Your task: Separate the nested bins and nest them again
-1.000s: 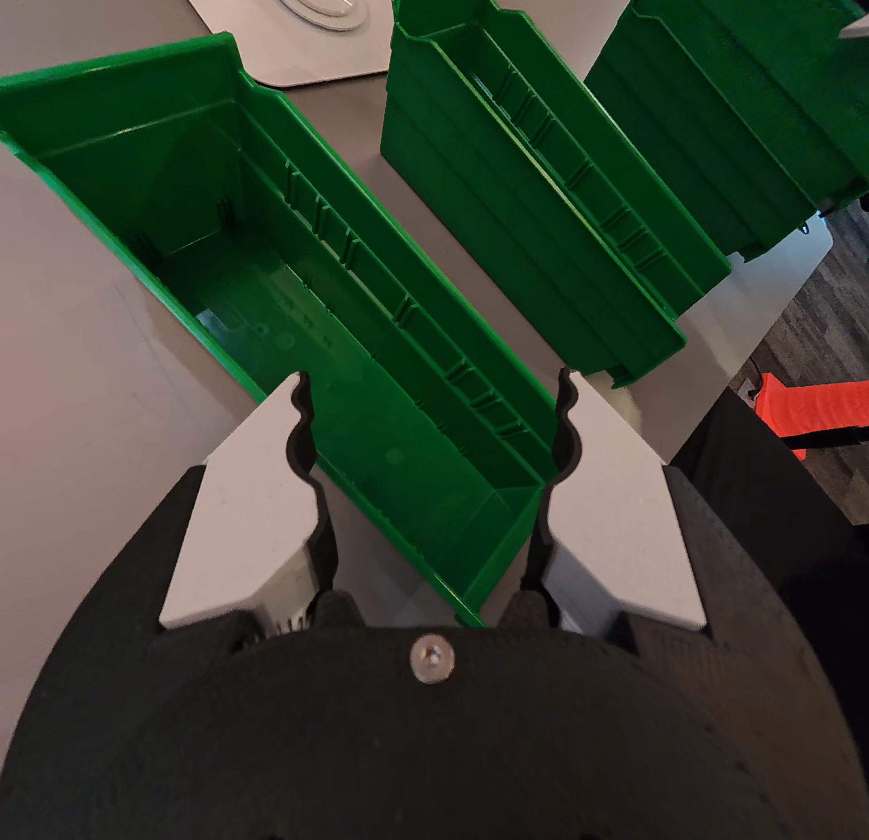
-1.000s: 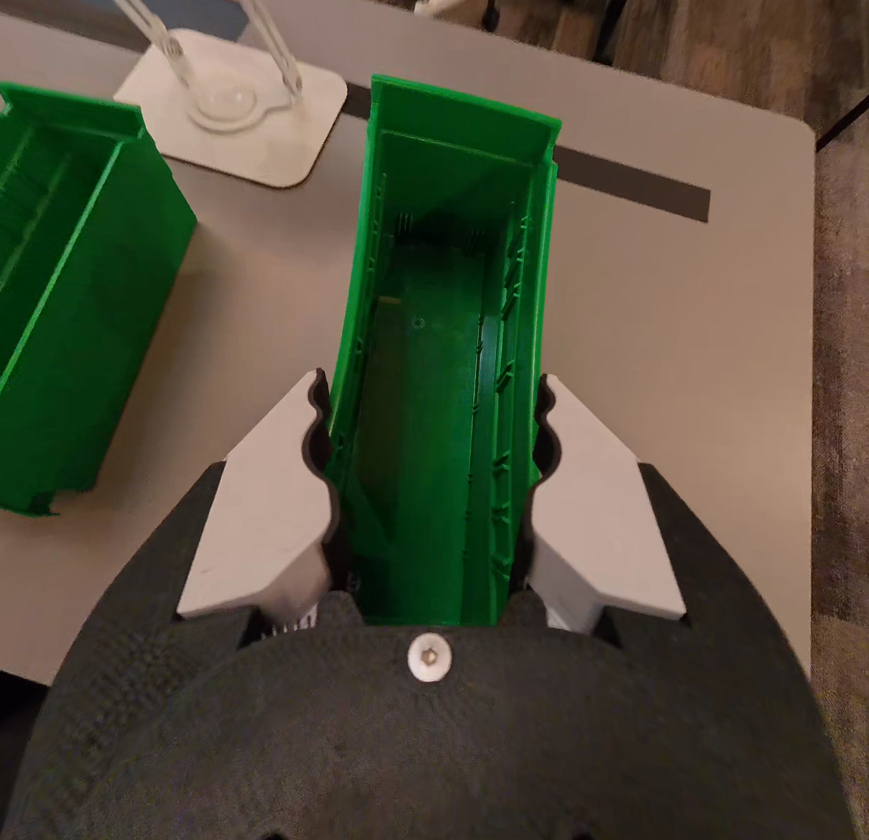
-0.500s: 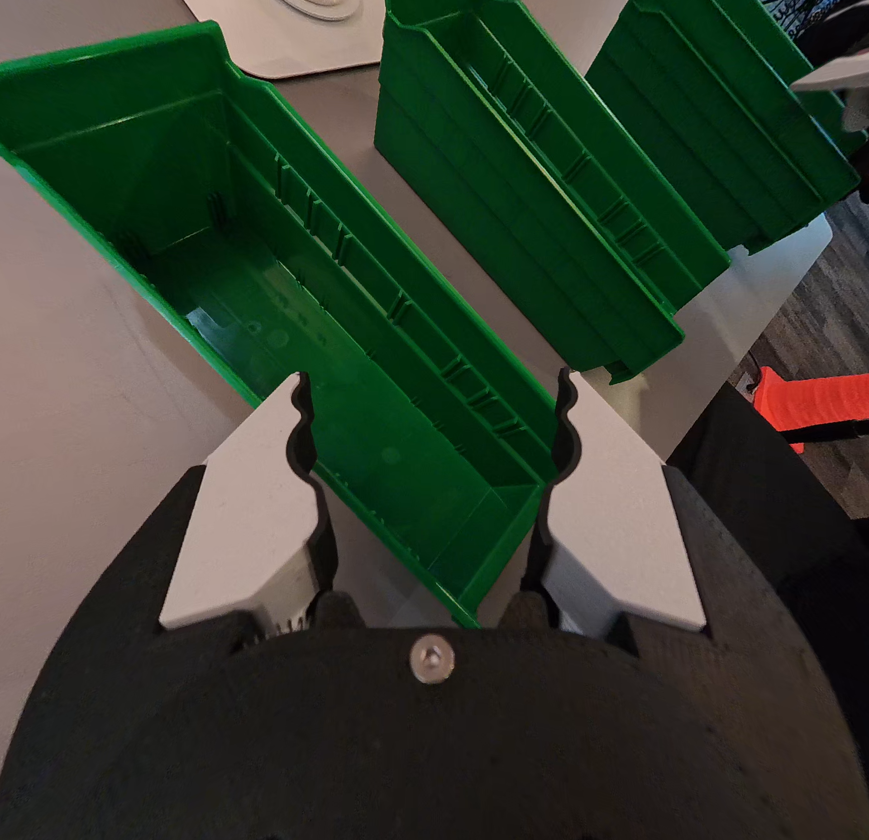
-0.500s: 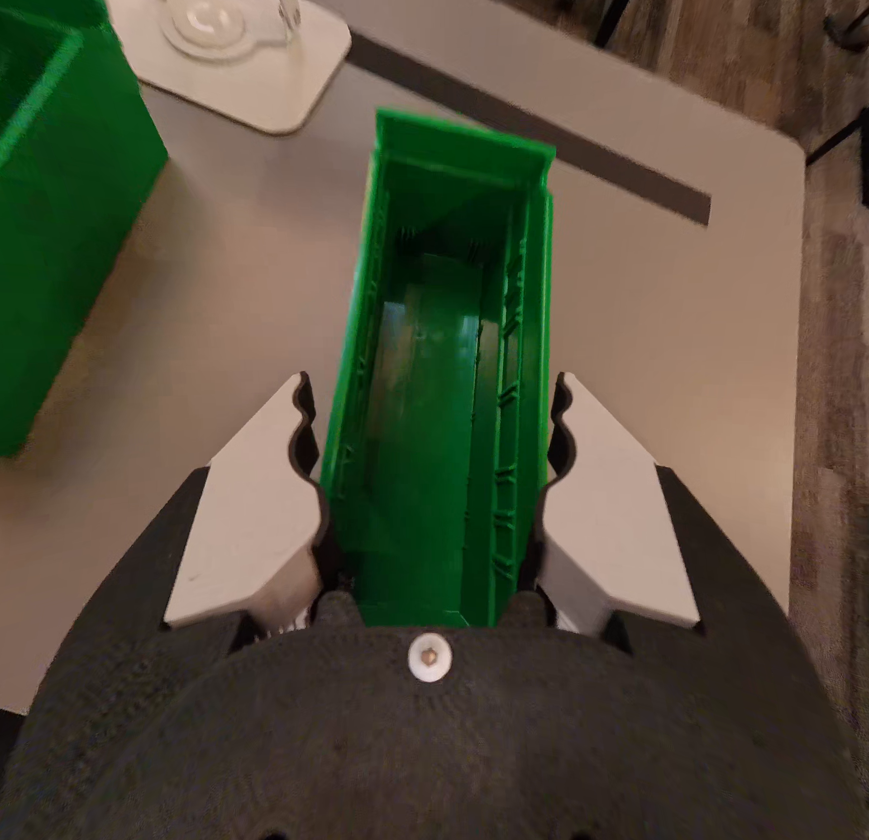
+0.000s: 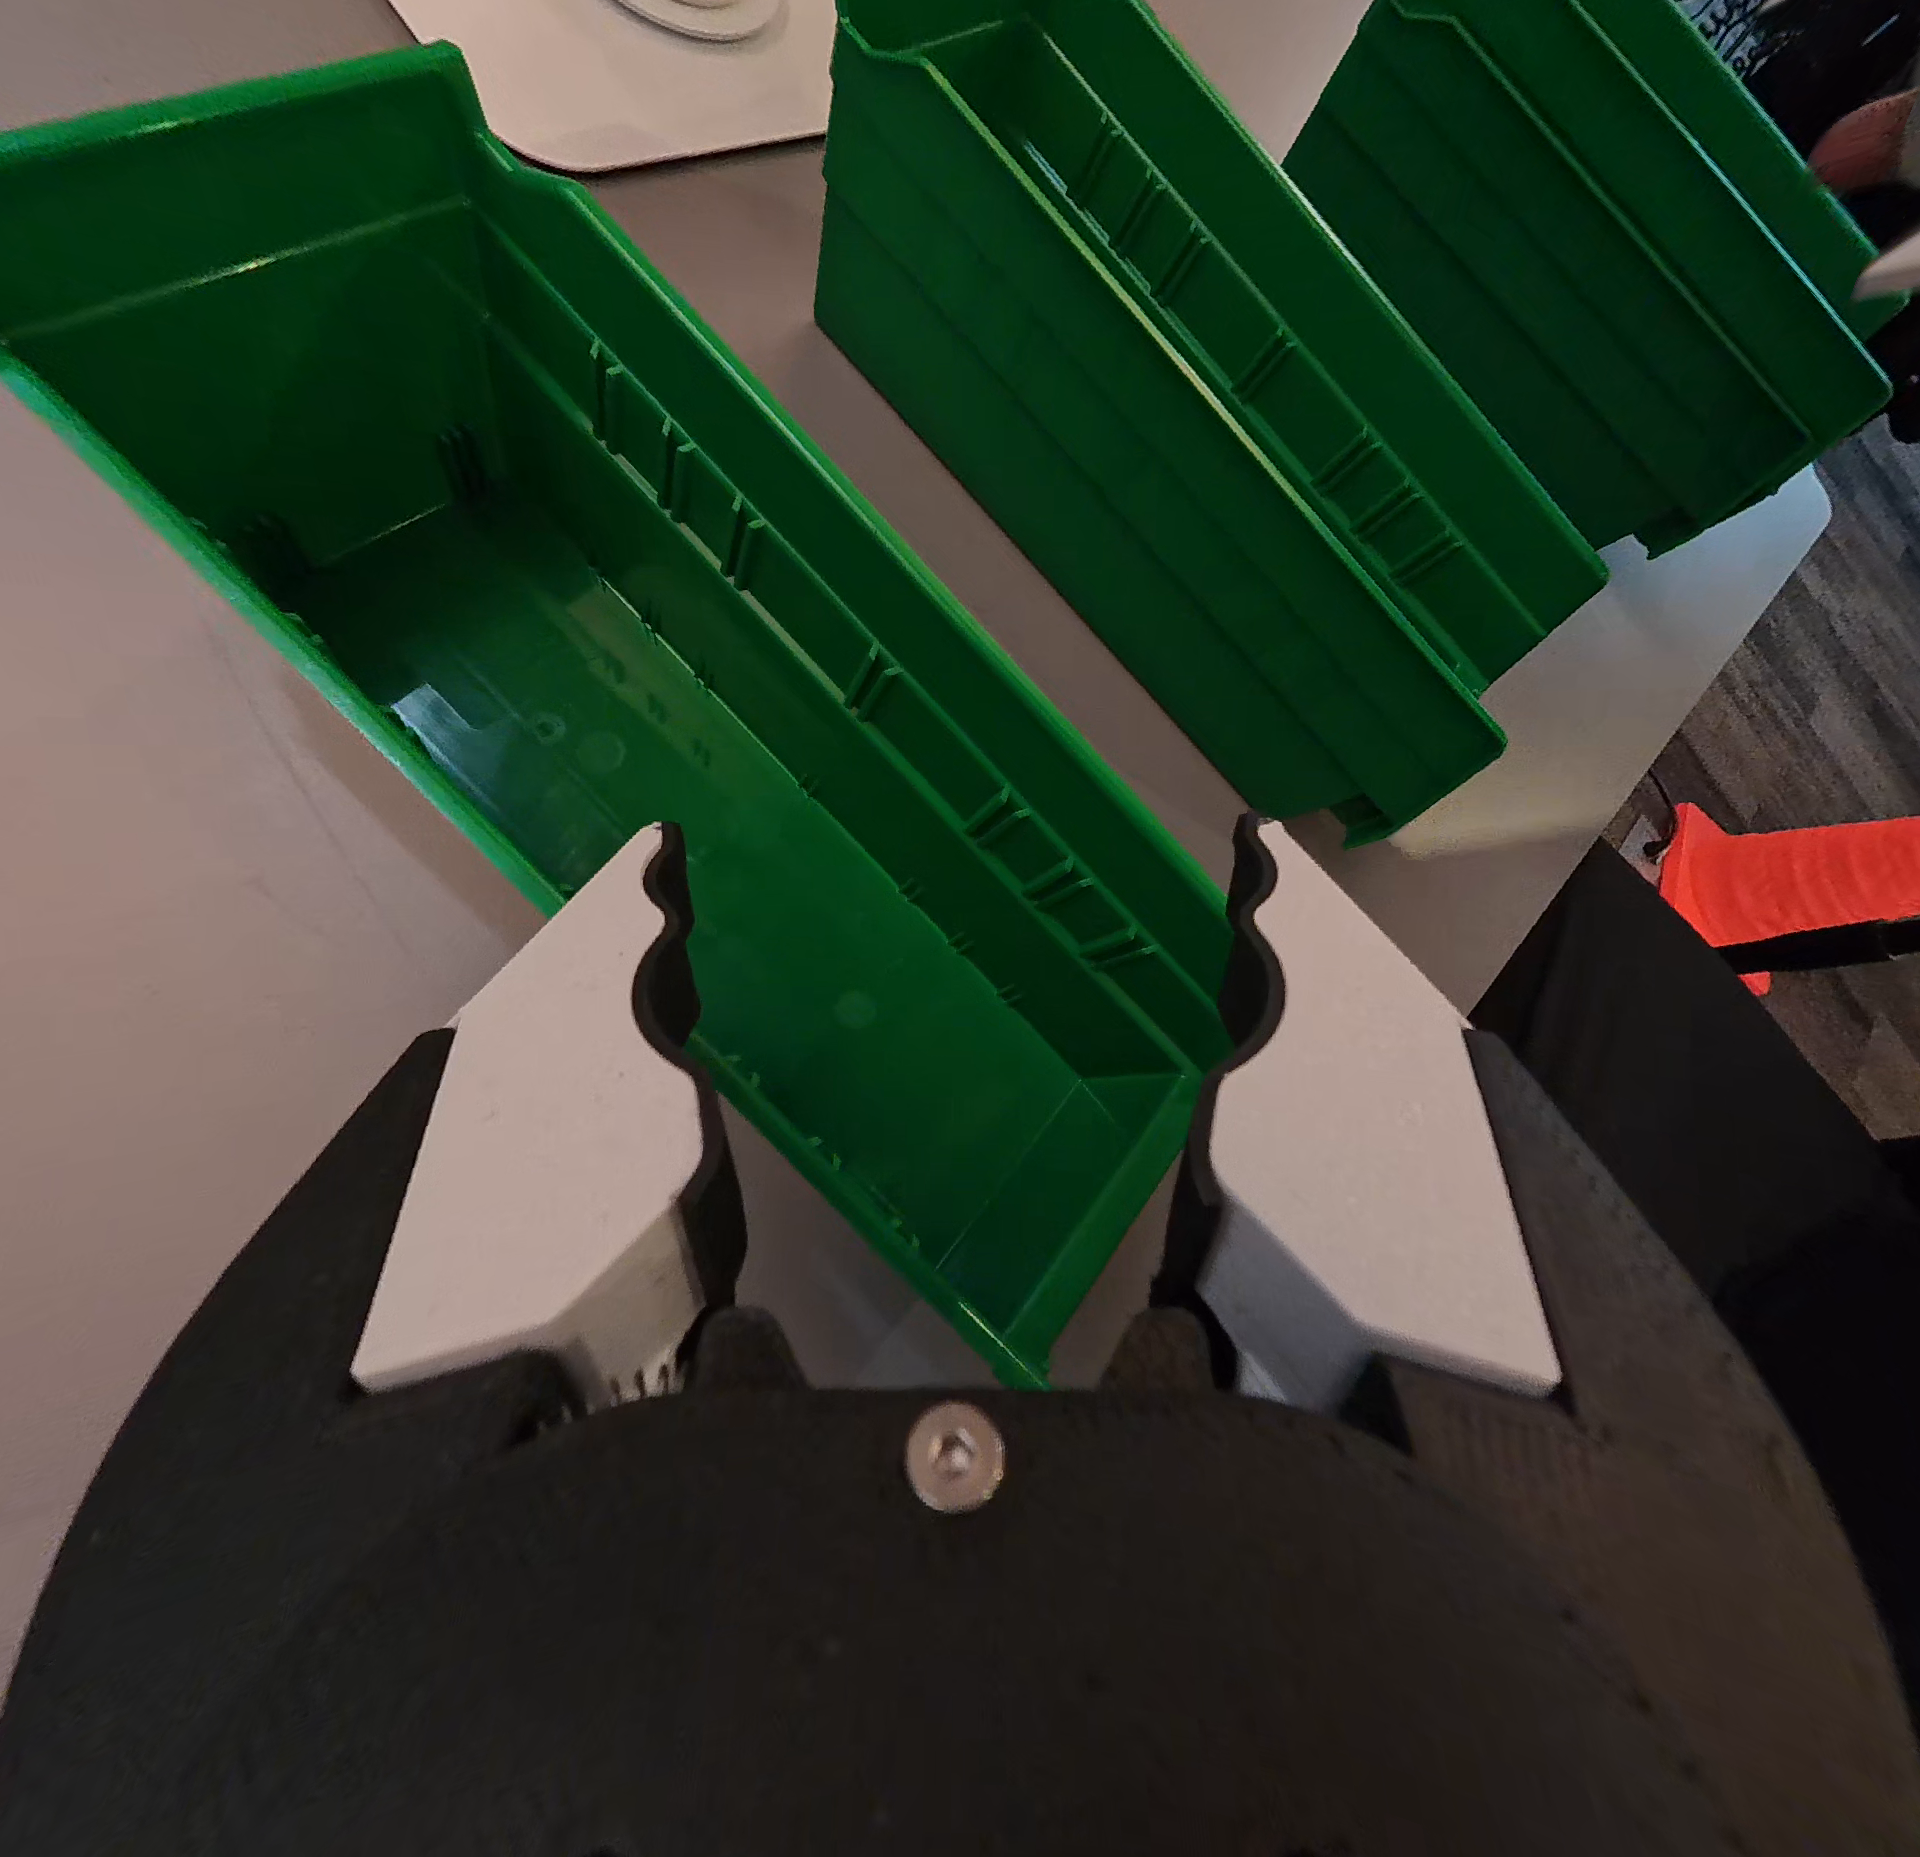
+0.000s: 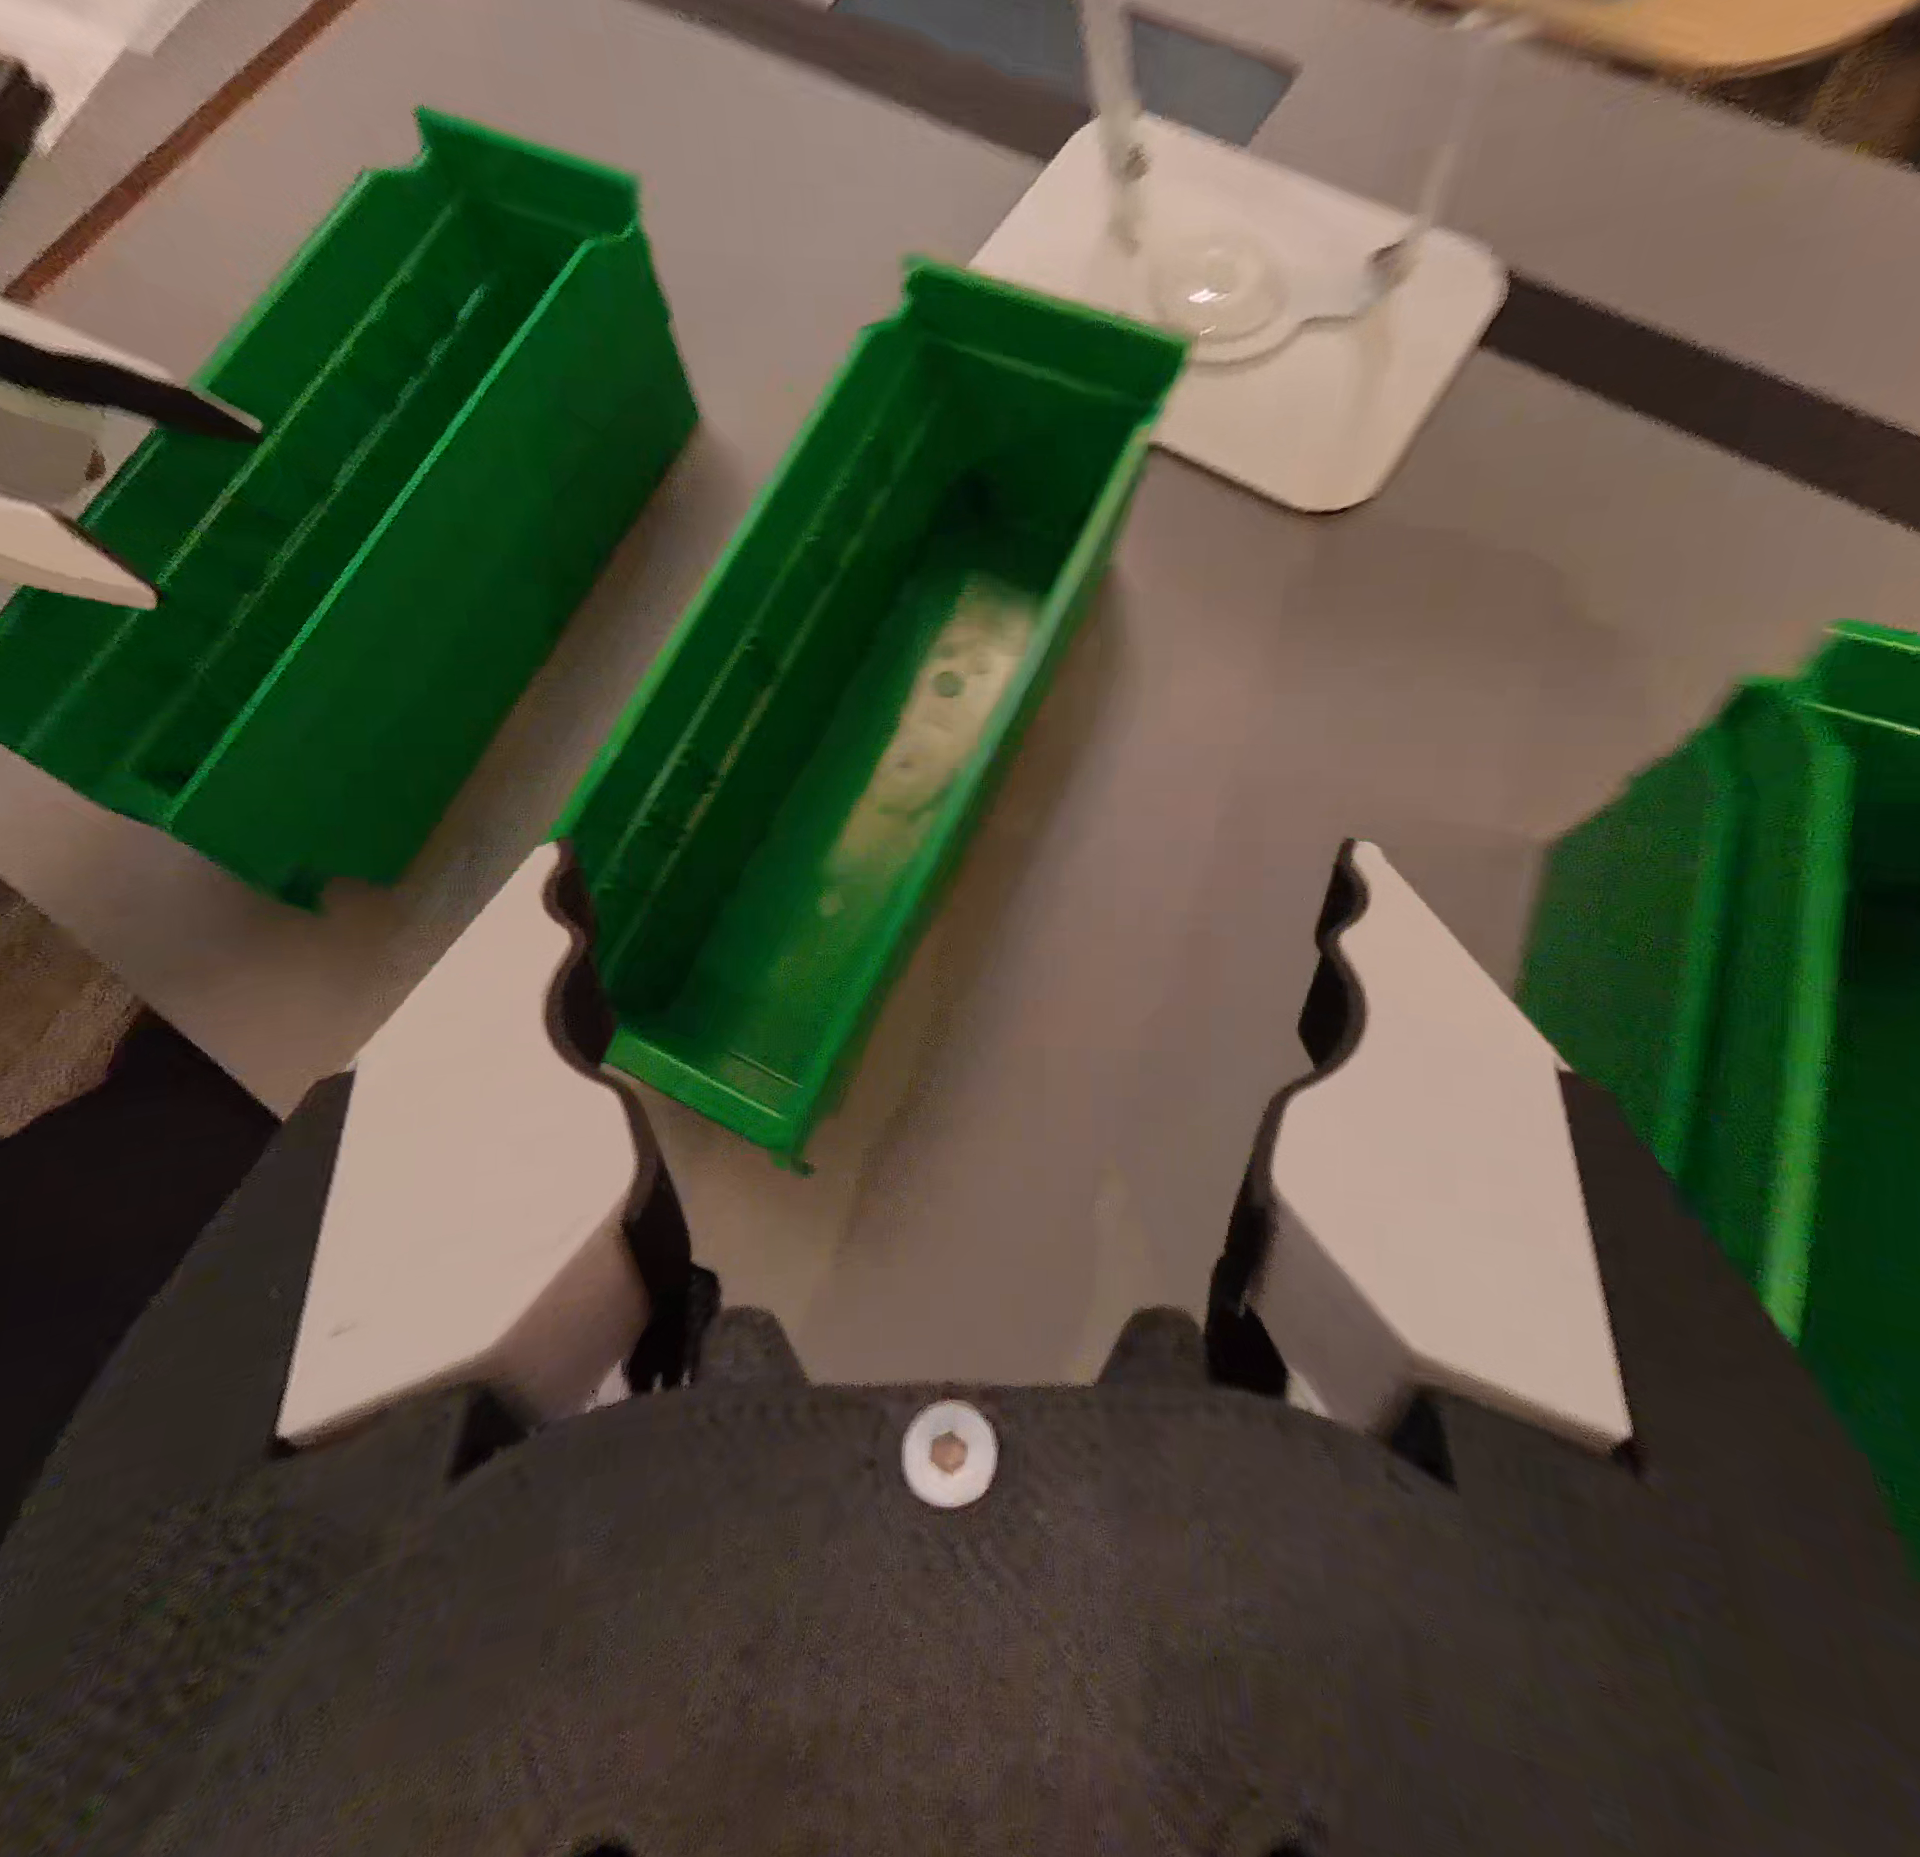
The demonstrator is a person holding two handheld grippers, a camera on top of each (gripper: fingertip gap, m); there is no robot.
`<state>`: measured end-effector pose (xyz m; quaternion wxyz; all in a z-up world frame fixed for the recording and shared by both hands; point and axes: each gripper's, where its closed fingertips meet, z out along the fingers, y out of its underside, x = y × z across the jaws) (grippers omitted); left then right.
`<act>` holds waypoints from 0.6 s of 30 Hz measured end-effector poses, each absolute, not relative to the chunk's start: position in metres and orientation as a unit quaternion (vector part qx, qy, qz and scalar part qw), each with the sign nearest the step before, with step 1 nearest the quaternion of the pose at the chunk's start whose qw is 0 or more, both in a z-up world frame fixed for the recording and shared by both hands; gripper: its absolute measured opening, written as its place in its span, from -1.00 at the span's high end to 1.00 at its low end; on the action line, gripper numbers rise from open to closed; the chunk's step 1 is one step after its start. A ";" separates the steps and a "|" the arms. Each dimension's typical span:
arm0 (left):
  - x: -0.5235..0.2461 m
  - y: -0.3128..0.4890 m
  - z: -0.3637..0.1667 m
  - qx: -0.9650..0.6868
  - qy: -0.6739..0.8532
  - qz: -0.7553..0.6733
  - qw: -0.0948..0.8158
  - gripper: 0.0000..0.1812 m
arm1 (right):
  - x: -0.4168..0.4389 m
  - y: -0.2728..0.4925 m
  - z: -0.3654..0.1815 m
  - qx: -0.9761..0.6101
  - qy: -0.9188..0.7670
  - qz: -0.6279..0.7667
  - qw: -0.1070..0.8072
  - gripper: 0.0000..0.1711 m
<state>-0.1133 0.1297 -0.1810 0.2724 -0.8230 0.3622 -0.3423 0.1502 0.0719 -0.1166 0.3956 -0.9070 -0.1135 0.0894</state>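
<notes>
Three bins: green bins [image 5: 582,602] [image 6: 873,685] [image 6: 1766,976] apart on desk [image 6: 1299,664].
Handling: likely light, stiff, slick plastic.
Hold: a thin end wall.
Left gripper [image 5: 956,986]: jaws open, empty.
Right gripper [image 6: 951,986]: jaws open, empty.

No readable text, labels, brands, numbers or signs on anything in either view
</notes>
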 end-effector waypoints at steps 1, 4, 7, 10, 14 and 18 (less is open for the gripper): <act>-0.113 0.130 -0.180 -0.822 0.363 -0.343 0.273 -0.13 | 0.133 0.076 -0.124 -0.912 -0.124 0.090 0.380 -0.62; -0.113 0.129 -0.178 -0.820 0.365 -0.345 0.275 -0.13 | 0.089 0.090 -0.153 -0.927 -0.154 0.082 0.332 -0.68; -0.116 0.130 -0.175 -0.818 0.362 -0.349 0.279 -0.13 | 0.074 0.105 -0.186 -0.944 -0.168 0.040 0.282 -0.67; -0.121 0.133 -0.170 -0.816 0.354 -0.358 0.285 -0.13 | 0.074 0.116 -0.211 -0.953 -0.171 0.009 0.252 -0.65; -0.130 0.138 -0.168 -0.816 0.342 -0.365 0.291 -0.12 | 0.080 0.113 -0.212 -0.952 -0.217 -0.009 0.217 -0.56; -0.133 0.140 -0.166 -0.815 0.337 -0.368 0.293 -0.12 | 0.099 0.094 -0.213 -0.937 -0.311 -0.021 0.159 -0.56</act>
